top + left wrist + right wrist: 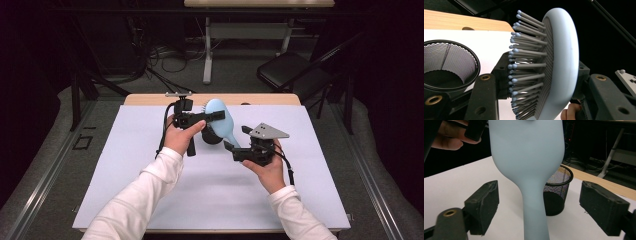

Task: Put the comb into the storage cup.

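Between the left gripper's [216,115] pads, the light, rigid hairbrush [219,120] is sitting clamped by its head; the right gripper [236,138] is standing wide around the smooth, slippery handle, the better hold.

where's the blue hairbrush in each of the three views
High view: the hairbrush is at centre, its head clamped in the left gripper.
Left gripper view: its bristled head stands between the jaws.
Right gripper view: its handle rises between open jaws.
Shared landmark: black mesh cup.
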Available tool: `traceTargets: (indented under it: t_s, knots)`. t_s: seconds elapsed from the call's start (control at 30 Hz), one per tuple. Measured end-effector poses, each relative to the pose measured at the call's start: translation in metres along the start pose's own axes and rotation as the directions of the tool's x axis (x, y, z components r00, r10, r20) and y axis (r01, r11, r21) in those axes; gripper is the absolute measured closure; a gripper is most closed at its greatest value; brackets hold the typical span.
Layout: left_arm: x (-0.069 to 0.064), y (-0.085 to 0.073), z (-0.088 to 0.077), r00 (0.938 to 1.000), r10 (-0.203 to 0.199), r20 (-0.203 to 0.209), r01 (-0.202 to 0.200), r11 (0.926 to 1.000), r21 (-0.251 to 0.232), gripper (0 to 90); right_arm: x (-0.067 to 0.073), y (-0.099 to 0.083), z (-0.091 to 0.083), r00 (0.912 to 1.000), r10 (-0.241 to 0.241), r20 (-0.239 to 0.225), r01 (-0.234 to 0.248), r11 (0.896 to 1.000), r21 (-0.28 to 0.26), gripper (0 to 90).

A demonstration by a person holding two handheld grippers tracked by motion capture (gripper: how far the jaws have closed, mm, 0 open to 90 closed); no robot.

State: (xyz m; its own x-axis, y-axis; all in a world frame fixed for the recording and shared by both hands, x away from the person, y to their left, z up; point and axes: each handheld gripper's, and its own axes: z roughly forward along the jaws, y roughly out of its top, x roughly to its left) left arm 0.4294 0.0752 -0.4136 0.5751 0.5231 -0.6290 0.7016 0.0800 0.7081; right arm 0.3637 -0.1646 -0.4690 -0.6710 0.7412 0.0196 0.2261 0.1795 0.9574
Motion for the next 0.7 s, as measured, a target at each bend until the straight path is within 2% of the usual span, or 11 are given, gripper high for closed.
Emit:
traceTargets:
  t_s: [0.13, 0.23, 0.37, 0.47, 0.53, 0.6, 0.7]
  knots:
    - [0.0011, 0.0008, -0.0011, 1.0, -0.001, -0.001, 0.001, 1.0, -0.001, 48.9, 0.0014, 0.0017, -0.0008, 0.9999, 0.0, 0.017, 0.0, 1.0, 0.008, 14.3]
    - [0.0017, 0.0014, -0.0016, 1.0, -0.003, -0.005, 0.003, 1.0, -0.005, 48.9, 0.0017, 0.0029, -0.0006, 0.9997, 0.003, 0.026, -0.003, 1.0, 0.016, 8.0]
    - [0.0018, 0.0018, -0.0016, 0.9999, -0.008, -0.014, 0.008, 1.0, 0.0, 48.9, 0.0009, 0.0046, -0.0019, 0.9995, 0.03, 0.007, -0.03, 0.999, 0.02, 6.2]
    - [0.0023, 0.0022, -0.0017, 0.9998, -0.002, -0.021, 0.002, 1.0, 0.002, 48.8, 0.0011, 0.0059, -0.0028, 0.9994, 0.033, 0.01, -0.034, 0.999, 0.022, 5.4]
    - [0.0023, 0.0026, -0.002, 0.9997, -0.005, -0.023, 0.005, 1.0, -0.001, 48.8, 0.0014, 0.0069, -0.003, 0.9992, 0.032, 0.023, -0.033, 0.999, 0.034, 3.7]
    - [0.0025, 0.0029, -0.0025, 0.9997, -0.004, -0.023, 0.004, 1.0, -0.005, 48.8, 0.0025, 0.0081, -0.0024, 0.9981, 0.025, 0.056, -0.028, 0.998, 0.057, 3.1]
    - [0.0027, 0.0039, -0.0038, 0.9997, 0.003, -0.026, -0.003, 0.9999, -0.013, 48.8, 0.002, 0.0088, -0.0023, 0.9981, 0.035, 0.05, -0.038, 0.997, 0.064, 0.4]
